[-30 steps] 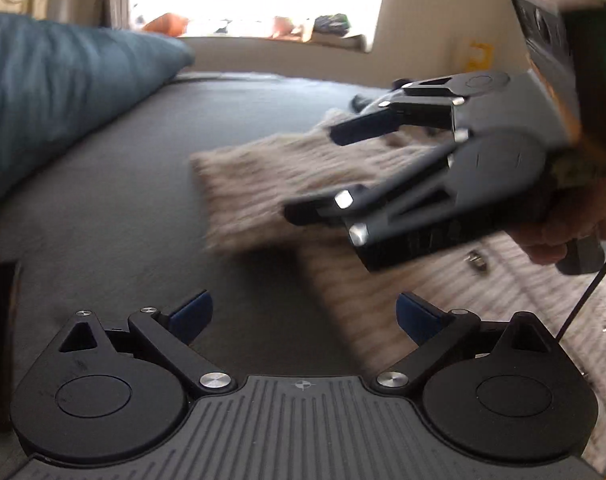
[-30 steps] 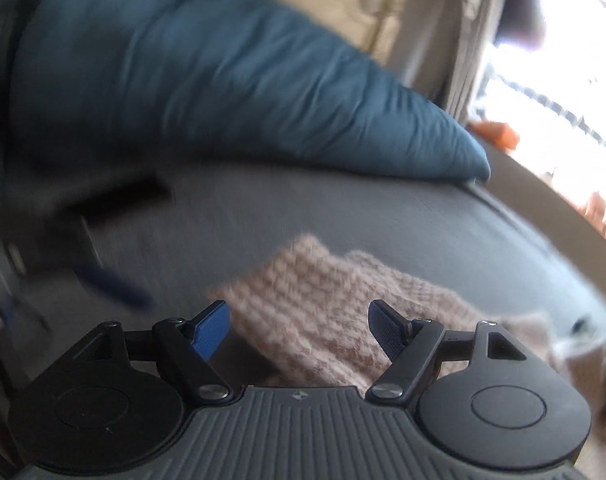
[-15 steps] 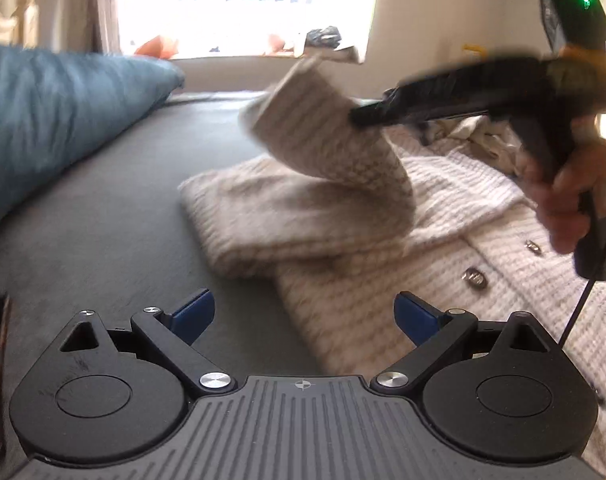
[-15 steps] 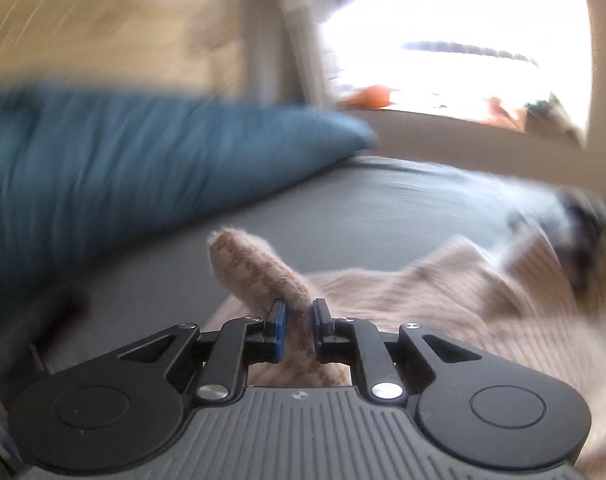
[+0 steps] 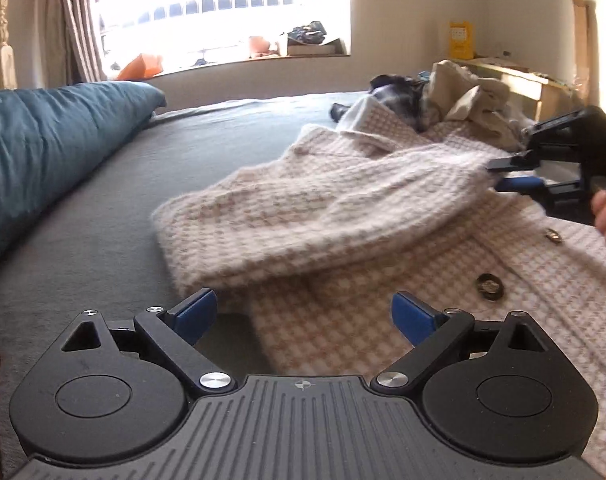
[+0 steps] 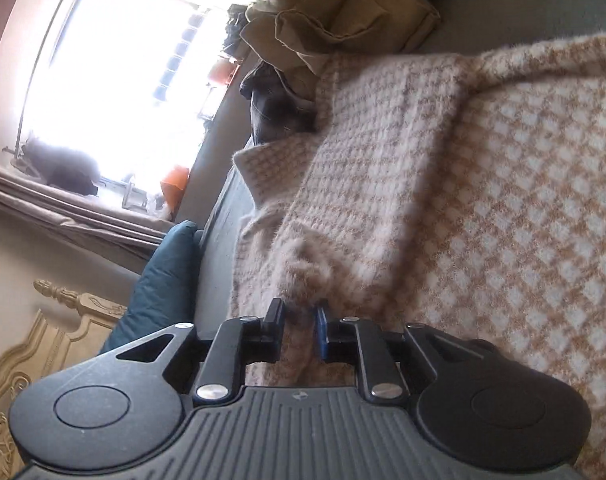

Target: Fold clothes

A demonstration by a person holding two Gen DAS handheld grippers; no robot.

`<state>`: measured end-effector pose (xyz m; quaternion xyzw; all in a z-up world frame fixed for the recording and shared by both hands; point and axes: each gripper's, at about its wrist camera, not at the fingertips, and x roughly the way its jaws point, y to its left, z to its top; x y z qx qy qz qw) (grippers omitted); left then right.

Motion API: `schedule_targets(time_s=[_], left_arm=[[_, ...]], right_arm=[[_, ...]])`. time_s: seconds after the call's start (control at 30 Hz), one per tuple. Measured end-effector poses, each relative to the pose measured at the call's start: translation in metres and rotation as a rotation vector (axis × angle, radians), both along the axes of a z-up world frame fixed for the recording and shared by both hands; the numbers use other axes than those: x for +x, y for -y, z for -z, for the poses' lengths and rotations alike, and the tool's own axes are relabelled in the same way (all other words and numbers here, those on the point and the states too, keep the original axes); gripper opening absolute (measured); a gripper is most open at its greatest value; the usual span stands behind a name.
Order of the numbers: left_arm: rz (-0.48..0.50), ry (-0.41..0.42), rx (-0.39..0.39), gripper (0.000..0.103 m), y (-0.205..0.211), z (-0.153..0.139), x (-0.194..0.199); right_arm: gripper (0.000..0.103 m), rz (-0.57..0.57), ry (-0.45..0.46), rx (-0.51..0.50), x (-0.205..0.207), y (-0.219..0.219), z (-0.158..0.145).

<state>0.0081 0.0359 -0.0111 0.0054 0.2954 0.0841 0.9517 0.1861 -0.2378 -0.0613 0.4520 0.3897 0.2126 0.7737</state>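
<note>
Right gripper (image 6: 300,322) clamped on cardigan sleeve (image 5: 343,216), sleeve since drawn across cardigan body (image 5: 423,312), left gripper (image 5: 305,316) remained wide open.

Black claw (image 5: 305,316) — blue pads (image 5: 194,314).
</note>
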Motion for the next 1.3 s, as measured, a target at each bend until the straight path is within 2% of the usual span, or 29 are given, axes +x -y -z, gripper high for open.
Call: schedule_targets(time_s=[0.03,0.1,0.17,0.27,0.33,0.37,0.4,0.43,0.57,0.67,0.73,0.87,0.97,1.03,1.1,1.2,1.3], left_arm=[[-0.007,-0.008,0.008,0.095,-0.002,0.0,0.002],[-0.033,-0.02,0.032,0.095,-0.007,0.001,0.006],[-0.058,-0.03,0.048,0.095,-0.012,0.003,0.01],[-0.081,-0.058,0.06,0.095,-0.017,0.006,0.019],[-0.088,-0.084,0.057,0.092,-0.018,0.008,0.026],[-0.089,-0.089,0.052,0.092,-0.018,0.008,0.028],[-0.091,-0.093,0.051,0.092,-0.017,0.009,0.031],[-0.095,-0.096,0.059,0.092,-0.016,0.009,0.033],[-0.093,-0.096,0.088,0.092,-0.012,0.009,0.04],[-0.101,-0.099,0.093,0.092,-0.011,0.01,0.043],[-0.105,-0.099,0.086,0.092,-0.012,0.01,0.044],[-0.11,-0.099,0.097,0.09,-0.012,0.011,0.046],[-0.117,-0.097,0.093,0.081,-0.013,0.01,0.049],[-0.125,-0.089,0.09,0.073,-0.015,0.008,0.05],[-0.137,-0.083,0.083,0.071,-0.017,0.006,0.053],[-0.161,-0.078,0.048,0.068,-0.024,0.004,0.056],[-0.172,-0.077,0.027,0.068,-0.029,0.004,0.058]], right_arm=[[0.033,-0.003,0.002,0.006,0.001,0.0,-0.001],[0.042,-0.011,0.004,0.017,0.004,-0.003,-0.004],[0.042,-0.019,0.002,0.019,0.007,-0.007,-0.007],[0.041,-0.026,-0.026,-0.042,0.013,-0.016,-0.002],[0.031,-0.027,-0.011,-0.077,0.016,-0.02,-0.001],[0.027,-0.034,0.012,-0.105,0.016,-0.022,-0.007],[0.017,-0.042,0.042,-0.136,0.017,-0.025,-0.016],[0.015,-0.05,0.074,-0.166,0.018,-0.027,-0.026],[0.013,-0.044,0.248,-0.249,0.022,-0.026,-0.079],[0.013,0.04,0.365,-0.256,0.027,-0.005,-0.108],[0.013,0.078,0.356,-0.27,0.038,0.011,-0.107],[0.013,0.114,0.236,-0.324,0.05,0.034,-0.069],[0.013,0.138,0.148,-0.36,0.06,0.05,-0.04],[0.014,0.141,0.11,-0.339,0.063,0.052,-0.029],[0.014,0.147,0.083,-0.314,0.065,0.055,-0.023],[0.014,0.144,0.081,-0.32,0.069,0.054,-0.027],[0.012,0.143,0.161,-0.326,0.068,0.054,-0.047]])
